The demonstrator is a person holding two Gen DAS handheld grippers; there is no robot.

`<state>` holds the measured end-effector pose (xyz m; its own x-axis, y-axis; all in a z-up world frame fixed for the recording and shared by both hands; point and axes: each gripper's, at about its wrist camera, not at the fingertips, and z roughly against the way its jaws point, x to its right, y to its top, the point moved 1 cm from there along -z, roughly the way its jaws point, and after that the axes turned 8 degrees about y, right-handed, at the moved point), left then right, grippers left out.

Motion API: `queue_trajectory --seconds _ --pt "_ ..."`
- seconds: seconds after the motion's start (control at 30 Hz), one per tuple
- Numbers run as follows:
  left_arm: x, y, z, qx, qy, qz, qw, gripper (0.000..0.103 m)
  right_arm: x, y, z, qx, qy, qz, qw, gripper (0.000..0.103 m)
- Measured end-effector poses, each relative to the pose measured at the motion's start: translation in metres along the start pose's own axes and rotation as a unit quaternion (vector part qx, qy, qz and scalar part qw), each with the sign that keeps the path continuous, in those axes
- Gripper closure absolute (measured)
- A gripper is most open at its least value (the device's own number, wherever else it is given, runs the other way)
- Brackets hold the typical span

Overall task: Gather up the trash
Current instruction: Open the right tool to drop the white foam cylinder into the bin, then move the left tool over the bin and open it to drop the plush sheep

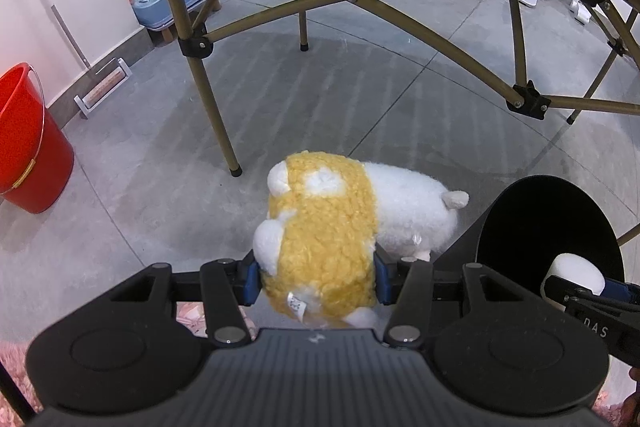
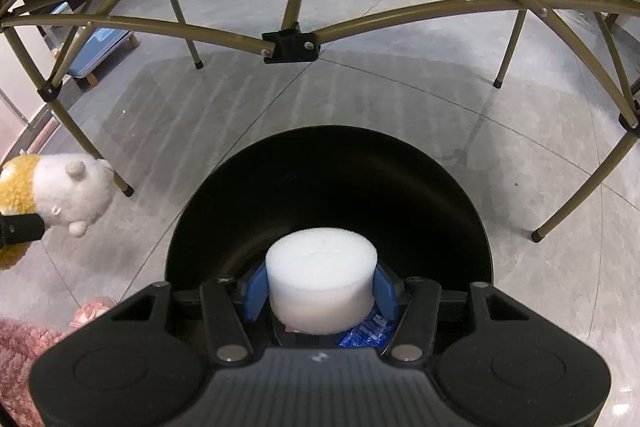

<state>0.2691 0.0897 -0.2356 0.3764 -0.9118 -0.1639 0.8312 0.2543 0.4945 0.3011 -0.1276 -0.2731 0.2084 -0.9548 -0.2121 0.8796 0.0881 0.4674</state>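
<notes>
- Left gripper [image 1: 318,277] is clamped on the yellow-and-white plush toy [image 1: 332,227], held off the floor just left of the black bin [image 1: 520,227].
- Right gripper [image 2: 320,291] squeezes a white foam puck [image 2: 322,279], poised over the bin's near rim, blue wrappers [image 2: 366,335] beneath.
- Open grey floor [image 2: 380,99] stretches beyond; folding-table legs [image 1: 212,99] crowd the far left, red bucket [image 1: 28,147] at the left edge.

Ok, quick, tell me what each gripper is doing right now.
Left gripper: closed on the plush toy.
Right gripper: closed on the white foam puck, over the black bin.
</notes>
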Motion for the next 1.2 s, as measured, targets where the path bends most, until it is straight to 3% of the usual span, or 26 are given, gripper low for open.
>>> queue_trajectory --seconds 0.1,0.17,0.2,0.23,0.4,0.9,1.2 --pt "0.000 0.000 0.002 0.002 -0.002 -0.001 1.0000 0.051 0.000 0.001 -0.001 -0.006 0.001 -0.004 1.000 0.046" --pt "0.000 -0.001 0.002 0.002 -0.004 -0.002 1.0000 0.051 0.001 0.000 -0.004 -0.013 0.002 -0.010 1.000 0.033" --pt "0.000 0.000 0.002 0.002 -0.004 -0.001 1.0000 0.051 0.002 0.000 -0.005 -0.016 -0.001 -0.013 1.000 0.018" --pt "0.000 0.000 0.002 0.002 -0.004 0.000 1.0000 0.051 0.002 0.000 -0.006 -0.020 -0.007 -0.014 1.000 0.010" --pt "-0.001 0.000 0.003 0.002 -0.005 0.002 1.0000 0.051 0.003 -0.001 -0.008 -0.030 -0.022 -0.015 0.999 0.003" --pt "0.005 -0.001 0.010 0.006 -0.020 -0.005 0.9998 0.051 0.004 -0.002 -0.002 -0.031 -0.029 -0.010 0.999 0.002" --pt "0.024 0.003 0.028 0.029 -0.038 -0.017 0.9987 0.051 0.010 -0.002 0.008 -0.029 -0.041 -0.007 0.999 0.002"
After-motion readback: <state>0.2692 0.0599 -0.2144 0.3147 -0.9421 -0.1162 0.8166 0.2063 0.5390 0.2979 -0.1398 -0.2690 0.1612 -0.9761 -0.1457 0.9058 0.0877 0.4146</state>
